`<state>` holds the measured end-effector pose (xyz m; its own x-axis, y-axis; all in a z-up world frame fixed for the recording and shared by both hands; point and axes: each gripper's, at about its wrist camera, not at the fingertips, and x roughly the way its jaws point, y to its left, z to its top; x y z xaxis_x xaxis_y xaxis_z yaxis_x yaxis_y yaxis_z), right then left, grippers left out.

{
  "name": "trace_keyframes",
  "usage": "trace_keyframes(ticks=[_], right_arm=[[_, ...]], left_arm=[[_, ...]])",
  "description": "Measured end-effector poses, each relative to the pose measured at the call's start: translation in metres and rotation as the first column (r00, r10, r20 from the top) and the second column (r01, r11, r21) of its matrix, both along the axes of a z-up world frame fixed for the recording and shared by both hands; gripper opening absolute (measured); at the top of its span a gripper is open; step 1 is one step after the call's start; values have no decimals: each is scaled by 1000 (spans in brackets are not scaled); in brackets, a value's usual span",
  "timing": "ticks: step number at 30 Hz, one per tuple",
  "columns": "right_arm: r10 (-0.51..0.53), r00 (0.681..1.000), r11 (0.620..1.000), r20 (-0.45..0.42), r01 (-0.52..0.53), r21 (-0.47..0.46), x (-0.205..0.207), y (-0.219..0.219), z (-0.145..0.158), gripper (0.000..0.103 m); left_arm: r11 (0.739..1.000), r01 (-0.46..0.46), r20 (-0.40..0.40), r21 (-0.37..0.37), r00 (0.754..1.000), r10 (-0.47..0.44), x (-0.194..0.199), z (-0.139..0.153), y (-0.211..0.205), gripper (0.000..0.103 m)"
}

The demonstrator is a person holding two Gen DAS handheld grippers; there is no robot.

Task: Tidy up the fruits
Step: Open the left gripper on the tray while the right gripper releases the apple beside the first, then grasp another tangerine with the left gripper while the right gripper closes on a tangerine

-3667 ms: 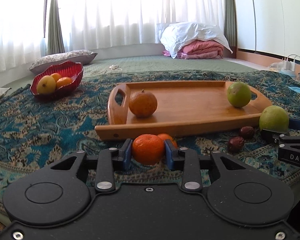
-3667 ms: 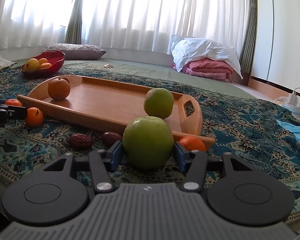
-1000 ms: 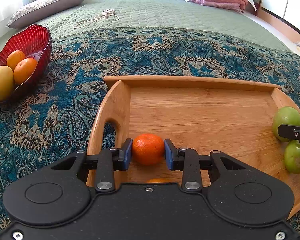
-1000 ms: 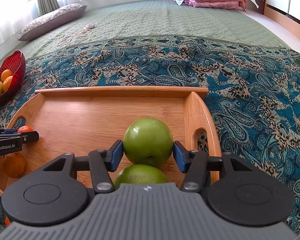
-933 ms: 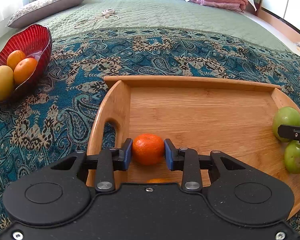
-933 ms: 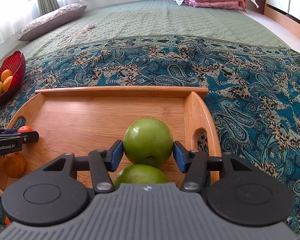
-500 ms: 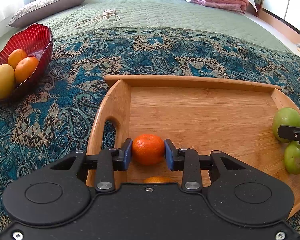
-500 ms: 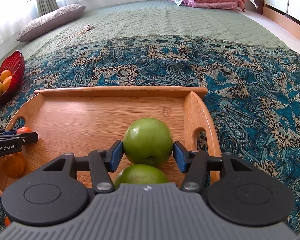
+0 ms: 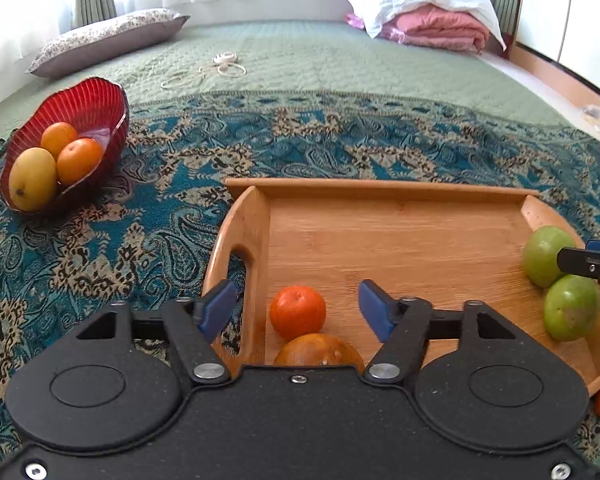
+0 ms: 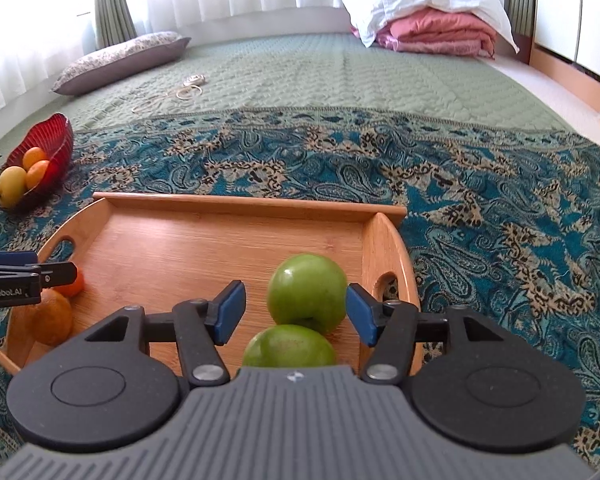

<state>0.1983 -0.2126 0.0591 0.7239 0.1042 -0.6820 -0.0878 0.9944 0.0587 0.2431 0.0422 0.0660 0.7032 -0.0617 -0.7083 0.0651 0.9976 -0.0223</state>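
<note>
- Now the left gripper [image 9: 298, 312] is opening its jaws; the small orange [image 9: 297, 312] sits between the blue pads, and neither pad touches it.
- It lies on the wooden tray [image 9: 400, 240], near the left handle, just behind a bigger brownish orange [image 9: 318, 352].
- Likewise the right gripper [image 10: 296, 312] is opening; the green apple [image 10: 307, 292] stands between its pads, with a clear gap on the left side and the right pad very close.
- A second green apple [image 10: 288, 346] touches the first one, near the right handle.
- Farther left, a red bowl [image 9: 88, 104] with fruits rests on the patterned cloth [image 9: 160, 208].
</note>
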Motion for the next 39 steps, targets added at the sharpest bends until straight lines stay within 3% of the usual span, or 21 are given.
trace_keyframes(ticks=[8, 24, 29, 39], right_arm=[[36, 996, 999, 80, -33, -44, -34, 2, 7, 85], [97, 970, 990, 221, -72, -118, -107, 2, -12, 96], [103, 958, 988, 268, -68, -138, -129, -1, -18, 101], [34, 935, 987, 353, 24, -159, -163, -10, -39, 103]], left_arm=[[1000, 13, 78, -7, 997, -12, -40, 11, 3, 87], [998, 67, 222, -7, 973, -64, -131, -4, -6, 95], [996, 82, 237, -21, 969, -75, -149, -13, -10, 96], [994, 95, 248, -56, 966, -79, -170, -35, -12, 96]])
